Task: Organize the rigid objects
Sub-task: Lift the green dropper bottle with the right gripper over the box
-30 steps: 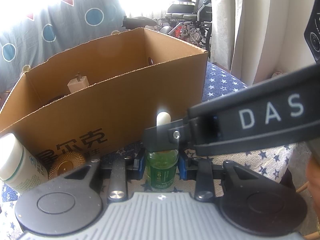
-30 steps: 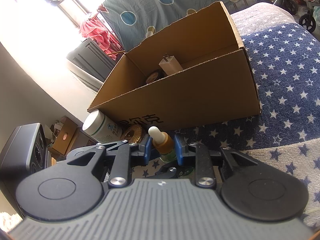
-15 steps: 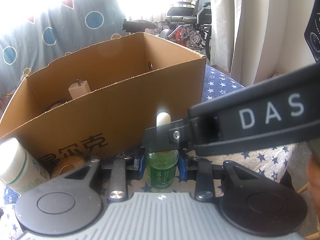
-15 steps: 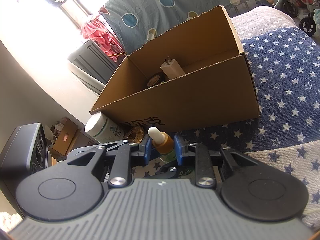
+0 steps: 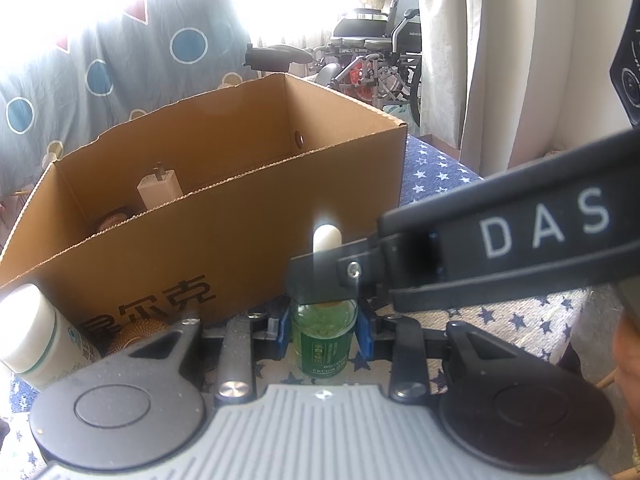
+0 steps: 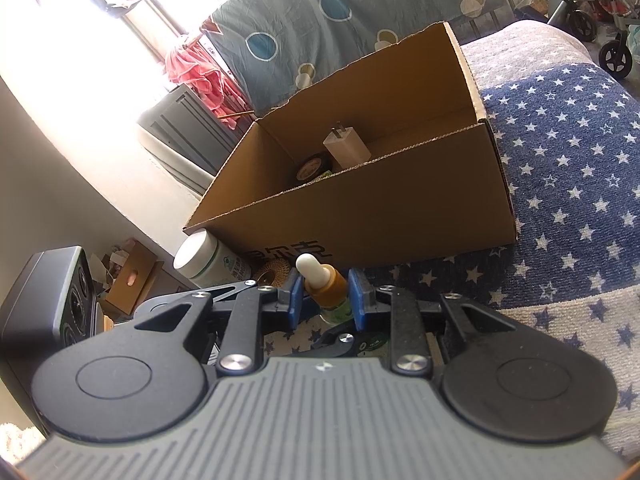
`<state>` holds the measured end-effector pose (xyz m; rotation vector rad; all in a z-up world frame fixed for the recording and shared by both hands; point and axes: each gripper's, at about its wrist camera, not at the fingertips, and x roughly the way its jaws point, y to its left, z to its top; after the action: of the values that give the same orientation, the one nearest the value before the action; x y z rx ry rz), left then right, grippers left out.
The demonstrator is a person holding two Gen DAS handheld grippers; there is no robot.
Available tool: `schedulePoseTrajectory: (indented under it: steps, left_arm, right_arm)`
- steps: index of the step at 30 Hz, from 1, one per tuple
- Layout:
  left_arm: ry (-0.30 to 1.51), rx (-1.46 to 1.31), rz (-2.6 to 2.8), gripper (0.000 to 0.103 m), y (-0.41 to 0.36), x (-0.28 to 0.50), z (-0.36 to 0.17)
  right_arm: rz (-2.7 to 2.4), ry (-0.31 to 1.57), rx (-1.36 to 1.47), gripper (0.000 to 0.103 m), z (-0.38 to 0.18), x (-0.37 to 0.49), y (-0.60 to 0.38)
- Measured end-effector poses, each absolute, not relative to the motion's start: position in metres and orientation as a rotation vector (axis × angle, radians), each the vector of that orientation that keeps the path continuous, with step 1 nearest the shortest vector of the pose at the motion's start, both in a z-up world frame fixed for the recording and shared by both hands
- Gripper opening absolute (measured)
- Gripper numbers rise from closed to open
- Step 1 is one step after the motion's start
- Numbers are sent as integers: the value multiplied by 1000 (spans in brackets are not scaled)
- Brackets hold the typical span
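Observation:
A small dropper bottle (image 5: pixel 323 340) of green liquid with a white rubber bulb (image 5: pixel 326 238) stands on the star-print cloth in front of the cardboard box (image 5: pixel 224 240). My left gripper (image 5: pixel 324 328) is shut on the bottle's glass body. My right gripper (image 6: pixel 327 298) is shut on the amber collar (image 6: pixel 331 286) just below the bulb. In the left wrist view one black right-gripper finger (image 5: pixel 320 280) crosses in front of the bottle's neck. A white charger plug (image 6: pixel 346 148) and a round tin (image 6: pixel 314 166) lie inside the box.
A white jar (image 6: pixel 208 258) and a golden woven disc (image 6: pixel 274 270) rest against the box's front left corner. Blue star-print cloth (image 6: pixel 568 184) stretches to the right of the box. A dark speaker (image 6: pixel 48 296) stands at the left, and a wheelchair (image 5: pixel 372 56) beyond the box.
The box sits slightly lower in both views than before. Both grippers keep the same hold on the dropper bottle.

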<state>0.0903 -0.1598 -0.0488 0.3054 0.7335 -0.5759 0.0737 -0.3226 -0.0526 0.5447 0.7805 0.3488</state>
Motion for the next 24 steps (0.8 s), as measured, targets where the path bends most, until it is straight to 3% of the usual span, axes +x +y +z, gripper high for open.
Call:
schedulePoseTrajectory:
  steps: [16,24]
  left_arm:
    - [704,282,-563,33,-152,86,-35]
    - [619,273,-562,33,-145,71,1]
  right_arm:
    - [354,748,533,23,-42,70,-313]
    - [370,685,486,23,-10,58,-308]
